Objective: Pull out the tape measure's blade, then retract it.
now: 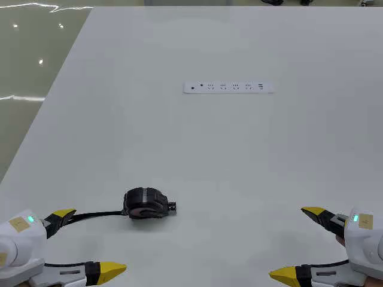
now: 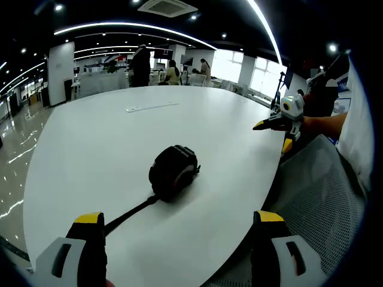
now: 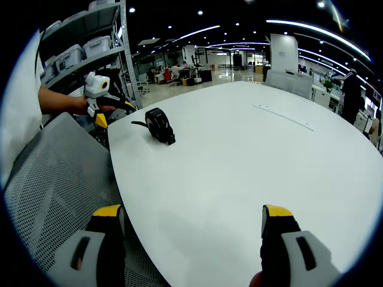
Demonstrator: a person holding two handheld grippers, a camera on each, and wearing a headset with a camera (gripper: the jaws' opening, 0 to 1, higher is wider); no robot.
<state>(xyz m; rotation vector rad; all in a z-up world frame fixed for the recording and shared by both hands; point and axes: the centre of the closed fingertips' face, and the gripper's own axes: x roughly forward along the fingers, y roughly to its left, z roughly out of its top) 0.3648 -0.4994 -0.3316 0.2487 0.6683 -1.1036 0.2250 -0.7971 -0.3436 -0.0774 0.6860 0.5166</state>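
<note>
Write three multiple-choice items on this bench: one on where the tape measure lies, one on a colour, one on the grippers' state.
1. Where on the table does the tape measure lie?
A. near the left gripper
B. at the far edge
C. in the middle

2. What colour are the tips of the jaws?
A. red
B. yellow
C. green

3. How do the left gripper and the right gripper stand?
A. both open, holding nothing
B. left shut on the tape measure
C. both shut

Key:
1 A: in the head view the case lies just ahead of the left gripper.
2 B: yellow tips show in all three views.
3 A: both pairs of jaws stand wide apart, and the tape measure lies free on the table.
</note>
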